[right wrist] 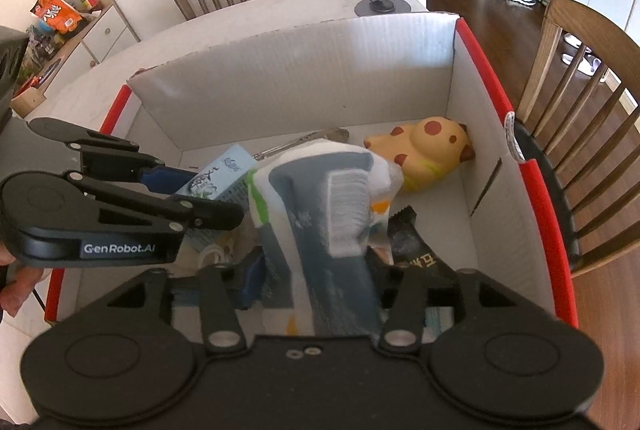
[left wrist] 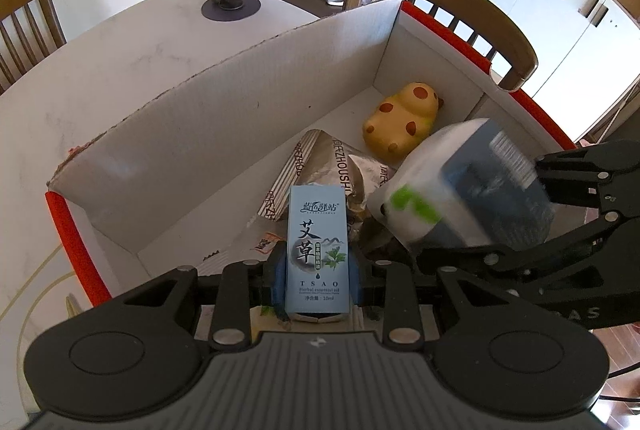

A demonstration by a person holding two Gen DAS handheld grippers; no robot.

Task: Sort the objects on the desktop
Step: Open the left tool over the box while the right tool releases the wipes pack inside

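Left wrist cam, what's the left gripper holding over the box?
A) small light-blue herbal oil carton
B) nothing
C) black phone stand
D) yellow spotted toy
A: in the left wrist view the left gripper is closed on the upright light-blue oil carton, held over the cardboard box; the yellow spotted toy lies untouched in the far corner of the box.

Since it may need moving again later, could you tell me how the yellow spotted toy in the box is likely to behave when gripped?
The yellow spotted toy looks rounded and smooth, so pads may slip off its curves. It looks like a soft squishy toy, probably light and not fragile. Lying on its side, it should not roll far.
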